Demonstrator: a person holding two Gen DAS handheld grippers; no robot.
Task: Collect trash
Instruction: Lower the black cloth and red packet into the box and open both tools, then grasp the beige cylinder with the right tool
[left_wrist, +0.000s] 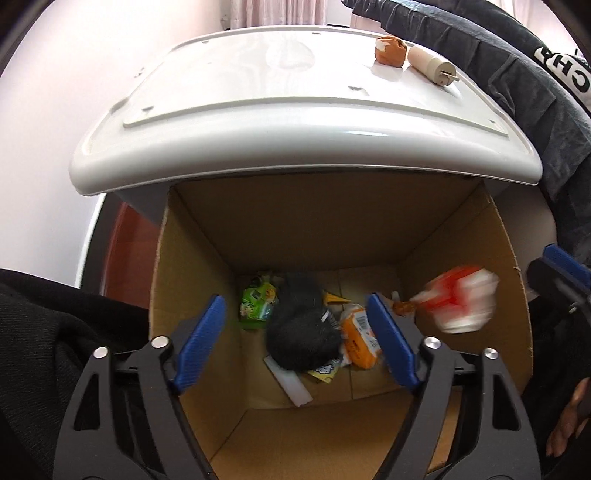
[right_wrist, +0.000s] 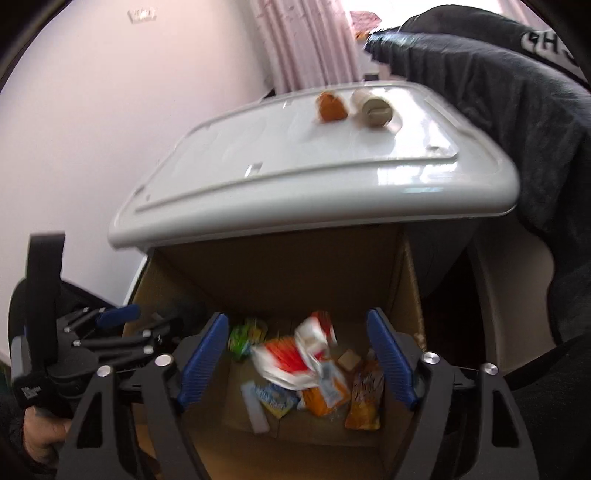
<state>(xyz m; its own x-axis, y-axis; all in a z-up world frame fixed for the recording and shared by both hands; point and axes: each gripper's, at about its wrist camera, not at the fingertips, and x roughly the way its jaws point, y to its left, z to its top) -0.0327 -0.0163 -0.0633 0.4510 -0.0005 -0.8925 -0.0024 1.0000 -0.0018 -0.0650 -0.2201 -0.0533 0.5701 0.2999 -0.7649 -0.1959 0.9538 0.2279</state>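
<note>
An open cardboard box (left_wrist: 207, 258) (right_wrist: 410, 280) stands below a white table. Inside lie a black bundle (left_wrist: 303, 332), a green packet (left_wrist: 256, 302) (right_wrist: 243, 338), an orange packet (left_wrist: 360, 341) (right_wrist: 321, 397) and other wrappers. A red-and-white wrapper (left_wrist: 458, 301) (right_wrist: 295, 354) is blurred in mid-air inside the box, free of both grippers. My left gripper (left_wrist: 297, 339) is open and empty over the box. My right gripper (right_wrist: 297, 358) is open and empty over the box, with the wrapper between and below its fingers.
The white table (left_wrist: 258, 110) (right_wrist: 295, 166) carries an orange-brown crumpled piece (left_wrist: 389, 50) (right_wrist: 332, 107) and a cream tube (left_wrist: 432, 66) (right_wrist: 373, 107). Dark clothing (left_wrist: 517, 92) (right_wrist: 517, 129) hangs at the right. A pale wall is at the left.
</note>
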